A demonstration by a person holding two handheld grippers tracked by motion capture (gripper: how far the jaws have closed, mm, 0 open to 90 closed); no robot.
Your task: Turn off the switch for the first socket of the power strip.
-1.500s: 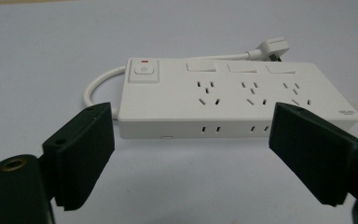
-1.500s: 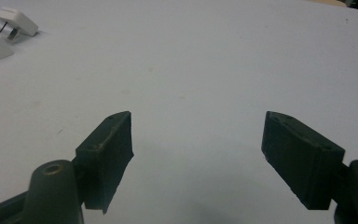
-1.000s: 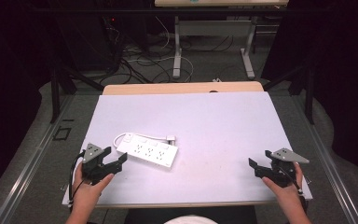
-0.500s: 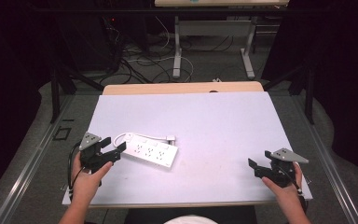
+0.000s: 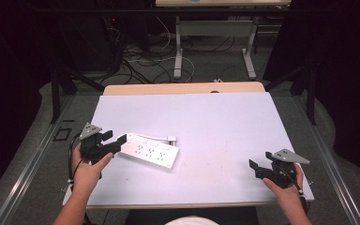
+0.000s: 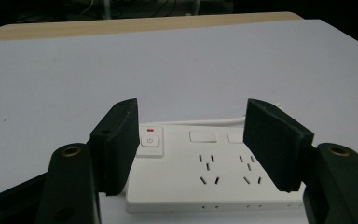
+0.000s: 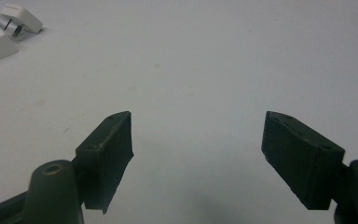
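Moved up since before: left gripper (image 5: 115,142), jaws spread, now straddling switch end of white plastic power strip (image 5: 151,152) at table's (image 5: 225,122) 8 o'clock. Probably about to grasp. Right gripper (image 5: 258,168) spread, idle at 4 o'clock.

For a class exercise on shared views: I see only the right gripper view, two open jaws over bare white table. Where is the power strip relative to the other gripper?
Observer: The power strip lies by the left gripper, its switch end between the open jaws.
Operator: Is it gripped?
Observer: No; in the left gripper view both pads stand apart from the strip.
Operator: Which way is the switch?
Observer: The switch sits by the left pad, a red mark above it.
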